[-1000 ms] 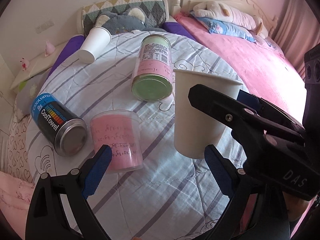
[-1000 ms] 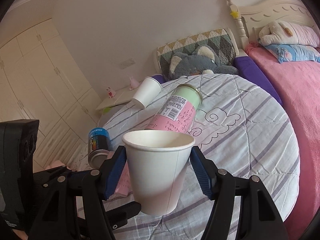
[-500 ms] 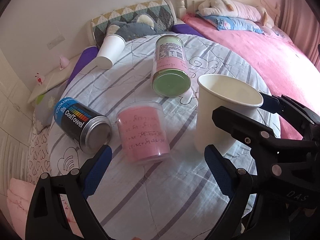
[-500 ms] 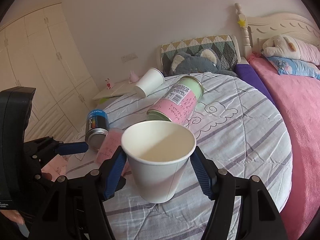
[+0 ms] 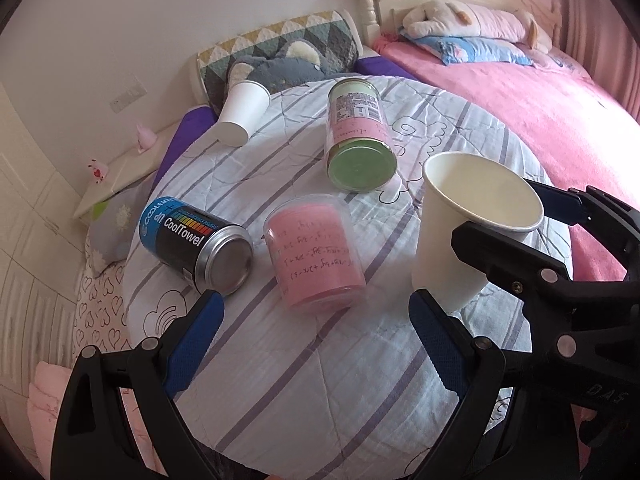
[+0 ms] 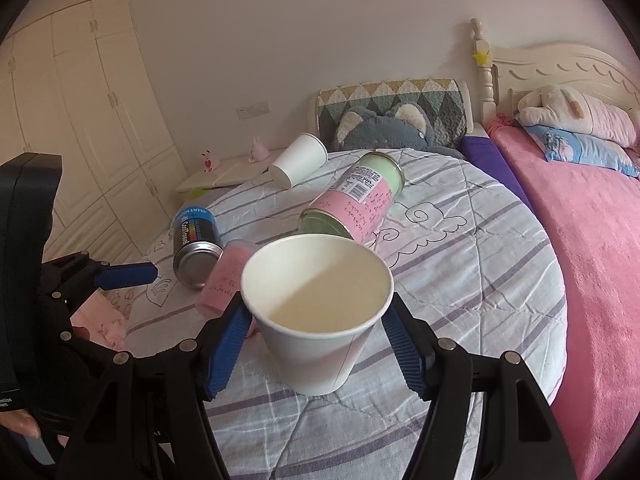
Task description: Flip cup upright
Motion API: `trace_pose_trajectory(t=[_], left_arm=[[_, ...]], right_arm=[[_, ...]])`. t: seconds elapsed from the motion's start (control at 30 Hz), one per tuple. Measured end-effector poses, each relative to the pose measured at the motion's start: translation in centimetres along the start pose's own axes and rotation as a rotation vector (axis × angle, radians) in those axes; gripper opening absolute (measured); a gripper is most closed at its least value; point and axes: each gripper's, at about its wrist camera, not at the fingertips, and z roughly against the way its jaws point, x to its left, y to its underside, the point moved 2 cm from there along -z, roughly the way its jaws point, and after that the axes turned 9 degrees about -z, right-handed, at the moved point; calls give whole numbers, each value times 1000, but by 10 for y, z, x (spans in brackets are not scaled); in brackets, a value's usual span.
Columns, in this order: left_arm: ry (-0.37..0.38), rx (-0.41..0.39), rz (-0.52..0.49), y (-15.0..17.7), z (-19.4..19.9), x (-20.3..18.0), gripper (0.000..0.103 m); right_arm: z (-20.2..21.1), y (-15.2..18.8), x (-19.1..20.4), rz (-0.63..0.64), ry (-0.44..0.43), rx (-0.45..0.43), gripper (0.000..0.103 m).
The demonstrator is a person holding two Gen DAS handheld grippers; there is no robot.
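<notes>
Striped quilt (image 5: pixel 320 380) over a round bench, pink bed (image 6: pixel 600 240) alongside, cupboards (image 6: pixel 100 100) behind. The right gripper (image 6: pixel 316 344) clenches the paper cup (image 6: pixel 320 320), mouth up, lower than a second ago, its base now near the quilt. The left gripper (image 5: pixel 316 332) hangs released above a pink tub (image 5: pixel 316 252).

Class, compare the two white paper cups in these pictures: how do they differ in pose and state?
1. The near cup stands mouth up; the far cup lies on its side.
2. The near cup sits between the right gripper fingers; nothing holds the far cup.
3. The near cup is by the quilt's front edge; the far cup lies at its back edge by the grey plush.
Both are plain white paper cups.
</notes>
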Motion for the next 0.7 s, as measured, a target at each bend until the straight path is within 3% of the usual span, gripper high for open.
trace_pose_trajectory(t=[0.1,0.47,0.7], left_arm=[[-5,1,3,1,1,-1,95],[-8,-39,27,5,21,1,95],[37,-107,109,11,38,10,96]], right_arm=[[3,1,0,-9,16,3,78],[23,1,4,-43,-10,6,79],[59,-7,20,-14,-6,-71,81]])
